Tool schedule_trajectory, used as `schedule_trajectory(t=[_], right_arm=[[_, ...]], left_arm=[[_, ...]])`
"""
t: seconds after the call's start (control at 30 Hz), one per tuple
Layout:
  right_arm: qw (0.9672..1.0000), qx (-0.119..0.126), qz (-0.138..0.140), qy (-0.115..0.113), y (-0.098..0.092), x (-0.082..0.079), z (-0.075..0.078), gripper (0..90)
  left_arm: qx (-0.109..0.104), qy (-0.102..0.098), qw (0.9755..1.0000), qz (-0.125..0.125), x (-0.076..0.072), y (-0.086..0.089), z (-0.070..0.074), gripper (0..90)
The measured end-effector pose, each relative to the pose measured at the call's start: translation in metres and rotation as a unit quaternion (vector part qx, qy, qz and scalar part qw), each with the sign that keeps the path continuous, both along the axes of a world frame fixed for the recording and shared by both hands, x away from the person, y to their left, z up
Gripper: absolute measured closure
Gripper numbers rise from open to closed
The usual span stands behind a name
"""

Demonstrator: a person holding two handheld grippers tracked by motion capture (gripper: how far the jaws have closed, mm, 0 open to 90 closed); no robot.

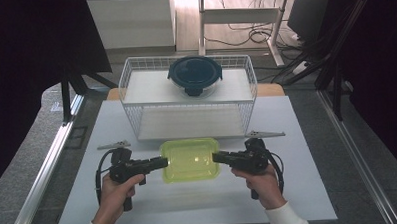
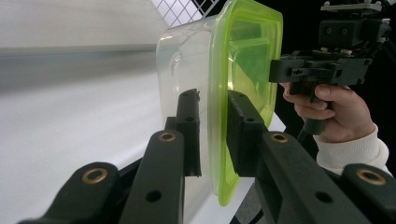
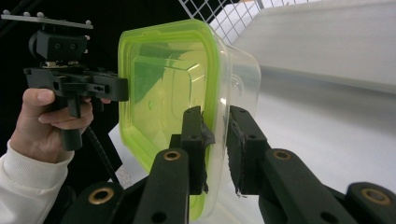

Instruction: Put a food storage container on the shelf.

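Held: clear plastic container with translucent lime-green lid (image 3: 173, 93), rim clamped between right gripper (image 3: 217, 140) jaws
Far side: left gripper (image 3: 74, 84) gripping opposite edge
Behind: white wire basket (image 3: 224, 14)

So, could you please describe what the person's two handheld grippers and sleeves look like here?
Both the left gripper and the right gripper are black, pistol-shaped tools with flat linkage arms on brass-coloured pivots and two blocky black jaws. Each carries a grey three-cornered plate on top and trails a black cable. The person wears white long sleeves with ribbed cuffs.
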State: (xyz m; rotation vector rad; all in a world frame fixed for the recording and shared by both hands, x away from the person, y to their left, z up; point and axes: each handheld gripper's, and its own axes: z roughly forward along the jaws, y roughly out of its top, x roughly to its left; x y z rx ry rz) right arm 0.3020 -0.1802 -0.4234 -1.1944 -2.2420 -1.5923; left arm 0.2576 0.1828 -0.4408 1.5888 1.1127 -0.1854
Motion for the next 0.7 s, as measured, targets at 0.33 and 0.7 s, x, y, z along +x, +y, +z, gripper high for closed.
schedule_trajectory(t=[0.33, 0.7], right_arm=[[0.9999, 0.002, 0.002, -0.017, 0.000, 0.008, 0.020, 76.9], [0.9994, 0.008, 0.000, -0.034, 0.000, 0.013, 0.043, 76.8]], left_arm=[[0.005, -0.012, 0.9999, 0.003, 0.010, -0.001, 0.022, 76.8], [-0.001, -0.025, 0.9997, 0.003, 0.019, 0.001, 0.042, 77.1]])
